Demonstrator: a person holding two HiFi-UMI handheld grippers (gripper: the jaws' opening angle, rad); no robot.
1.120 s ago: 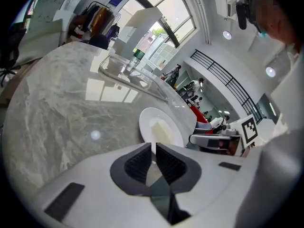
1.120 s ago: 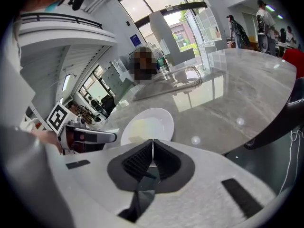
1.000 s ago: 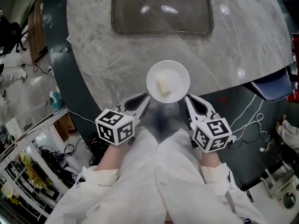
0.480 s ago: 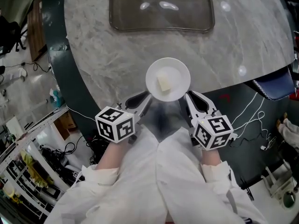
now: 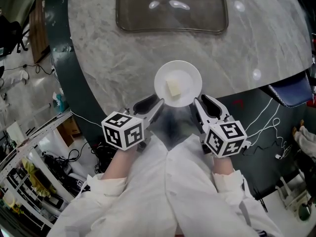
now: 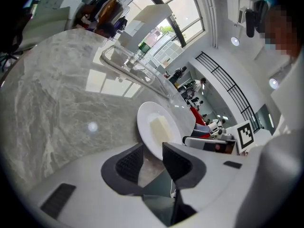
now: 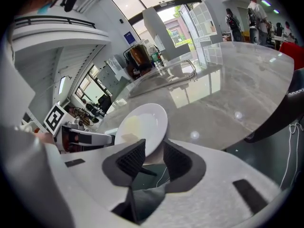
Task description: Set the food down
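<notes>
Covering the left cube (image 5: 123, 131) and the right cube (image 5: 224, 138) are black-and-white square markers; a blue sign (image 7: 128, 34) on a far pillar is too small to be read. The food (image 5: 173, 88), a pale yellow block with flat faces, is seen lying near the middle of a round white plate (image 5: 190, 73), which rests at the near edge of the counter (image 5: 113, 58), between the two tools. The left tongs (image 6: 153, 148) are held open, with the near rim of the plate lying in the gap and neither pad seen pressing on it. The right tongs (image 7: 154, 148) have just been opening: their jaws stand apart, the opposite rim of the plate passes between them, and it is not gripped. The counter is rounded, glossy and veined in grey like marble, with ceiling lights mirrored in it; a dark rectangular tray (image 5: 170, 31) is set at its far side, well apart from the plate. White sleeves (image 5: 168, 191) are seen behind the cubes. Tall windows (image 7: 156, 8) fill the far wall, cables (image 5: 261, 127) trail over the dark floor at the right, and cluttered shelves (image 5: 24, 181) stand at the lower left.
</notes>
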